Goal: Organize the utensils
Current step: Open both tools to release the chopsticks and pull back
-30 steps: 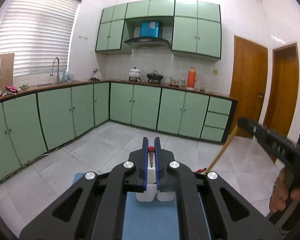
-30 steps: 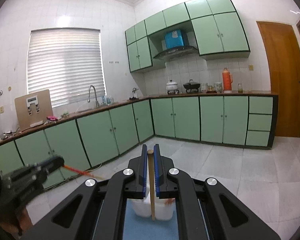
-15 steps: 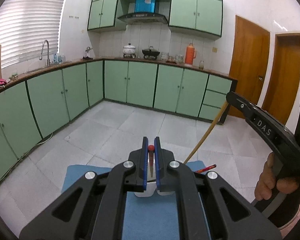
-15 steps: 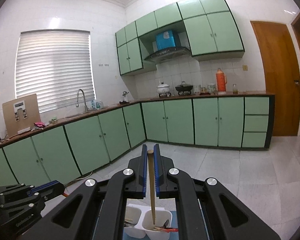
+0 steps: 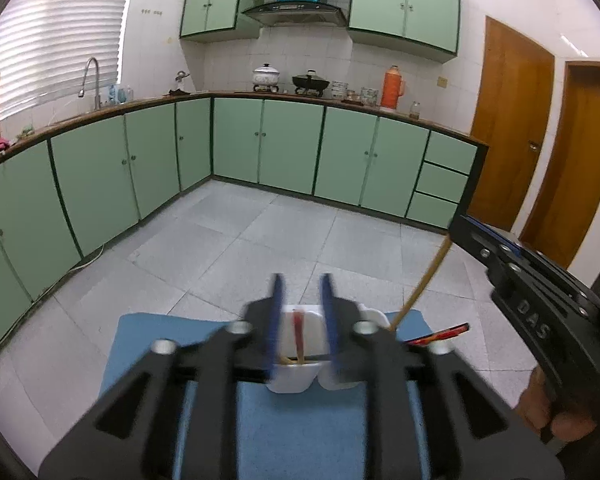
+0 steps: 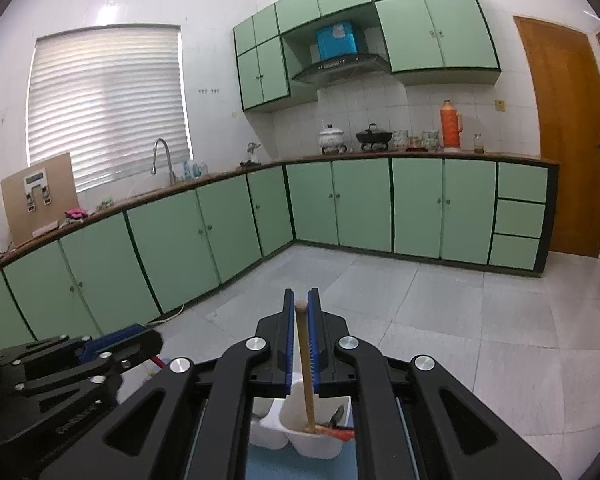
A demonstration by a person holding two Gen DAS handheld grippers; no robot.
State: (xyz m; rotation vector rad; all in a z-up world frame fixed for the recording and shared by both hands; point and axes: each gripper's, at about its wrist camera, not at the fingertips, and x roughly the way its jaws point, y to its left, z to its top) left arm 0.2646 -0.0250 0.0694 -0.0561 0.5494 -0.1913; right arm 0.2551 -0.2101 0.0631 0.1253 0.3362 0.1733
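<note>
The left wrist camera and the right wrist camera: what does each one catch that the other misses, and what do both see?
Only the left wrist view shows a second brown doorway, the person's hand gripping the right claw, and a red-tipped chopstick between the left claw's opening jaws, pads clear of it.

Only the right wrist view shows the cardboard box by the window and the right claw shut on a wooden chopstick.

Both show the white utensil holder, green cabinets, orange thermos and blue mat.

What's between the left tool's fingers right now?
A red-tipped chopstick, dropping into the white holder as the left tool opens; the fingers don't touch it. Left wrist view.
</note>
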